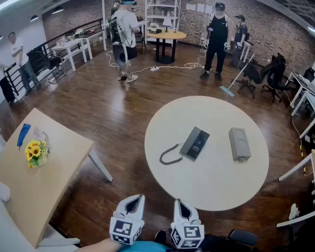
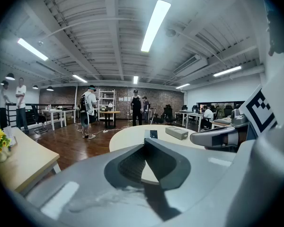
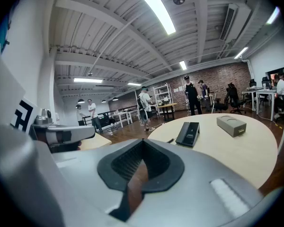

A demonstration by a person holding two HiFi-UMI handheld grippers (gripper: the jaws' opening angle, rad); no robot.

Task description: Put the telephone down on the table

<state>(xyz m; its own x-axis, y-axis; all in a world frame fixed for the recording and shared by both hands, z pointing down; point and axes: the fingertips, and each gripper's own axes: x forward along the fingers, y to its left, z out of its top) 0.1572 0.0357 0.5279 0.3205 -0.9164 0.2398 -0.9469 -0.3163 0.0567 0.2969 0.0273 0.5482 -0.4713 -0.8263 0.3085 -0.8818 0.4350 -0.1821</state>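
Observation:
The telephone lies on the round white table [image 1: 210, 185]: a dark handset [image 1: 195, 143] with a curled cord [image 1: 170, 155], and a grey base [image 1: 239, 143] apart to its right. Both grippers hover side by side before the table's near edge, well short of the phone. My left gripper [image 1: 140, 197] is shut and empty. My right gripper [image 1: 177, 201] is shut and empty too. The left gripper view shows its jaws [image 2: 144, 143] closed, with the handset [image 2: 154, 134] and base [image 2: 176, 133] far beyond. The right gripper view shows the handset [image 3: 188, 133] and base [image 3: 231, 125] ahead of its closed tips [image 3: 143, 144].
A wooden table [image 1: 52, 182] with a sunflower bunch [image 1: 35, 154] stands at the left. Several people [image 1: 125, 35] stand at the back of the room on the wood floor. White furniture [image 1: 304, 167] sits at the right edge.

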